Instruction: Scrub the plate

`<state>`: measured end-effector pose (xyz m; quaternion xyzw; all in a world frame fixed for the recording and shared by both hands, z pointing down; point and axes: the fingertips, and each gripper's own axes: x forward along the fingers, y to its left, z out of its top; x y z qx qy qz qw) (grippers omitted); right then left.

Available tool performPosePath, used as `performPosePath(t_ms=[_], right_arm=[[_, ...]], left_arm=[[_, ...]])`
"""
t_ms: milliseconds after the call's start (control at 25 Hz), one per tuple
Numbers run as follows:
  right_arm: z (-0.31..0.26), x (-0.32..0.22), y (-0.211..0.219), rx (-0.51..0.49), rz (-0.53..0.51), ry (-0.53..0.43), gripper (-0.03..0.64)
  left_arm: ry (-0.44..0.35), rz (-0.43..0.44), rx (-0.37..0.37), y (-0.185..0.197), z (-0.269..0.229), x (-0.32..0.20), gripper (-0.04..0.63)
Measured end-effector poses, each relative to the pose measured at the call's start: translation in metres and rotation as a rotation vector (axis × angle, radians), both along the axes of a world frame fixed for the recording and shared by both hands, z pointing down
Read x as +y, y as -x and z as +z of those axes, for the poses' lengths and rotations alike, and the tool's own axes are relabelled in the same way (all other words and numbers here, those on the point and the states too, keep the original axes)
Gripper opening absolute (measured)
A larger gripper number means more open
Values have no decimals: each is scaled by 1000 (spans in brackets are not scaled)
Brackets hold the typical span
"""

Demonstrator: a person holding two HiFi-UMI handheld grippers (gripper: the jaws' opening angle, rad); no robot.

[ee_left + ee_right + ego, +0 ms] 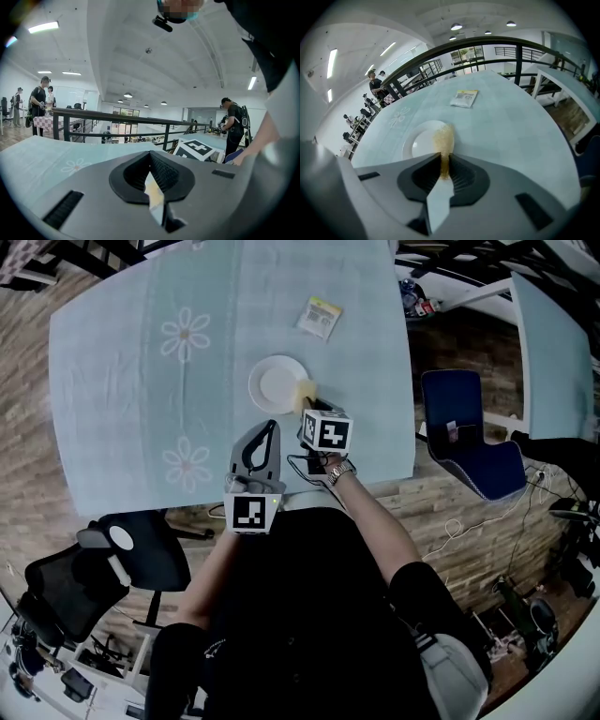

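A white plate (277,383) sits mid-table on the pale blue cloth (122,409); in the right gripper view the plate (419,140) lies just beyond the jaws. My right gripper (308,406) (443,157) is shut on a yellow sponge (306,392) (443,138), which rests on the plate's right rim. My left gripper (272,426) (150,154) hovers just in front of the plate, its jaw tips together and nothing held. It points almost level across the room, so its view does not show the plate.
A small yellow-green packet (320,317) (464,98) lies on the cloth beyond the plate. A blue chair (464,432) stands right of the table and a black chair (103,559) at the near left. Railings and several people are visible in the background.
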<state>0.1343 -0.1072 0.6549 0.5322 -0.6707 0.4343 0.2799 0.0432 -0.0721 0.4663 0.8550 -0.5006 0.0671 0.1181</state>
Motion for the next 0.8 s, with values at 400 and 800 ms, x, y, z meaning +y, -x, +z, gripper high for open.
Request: performPosePath(t_ms=[400, 800], right_arm=[[-44, -7, 1, 35, -80, -238, 52], [-113, 9, 11, -19, -75, -446, 52]], left_arm=[[-11, -41, -18, -5, -3, 11, 12], [5, -23, 11, -1, -6, 14, 12]])
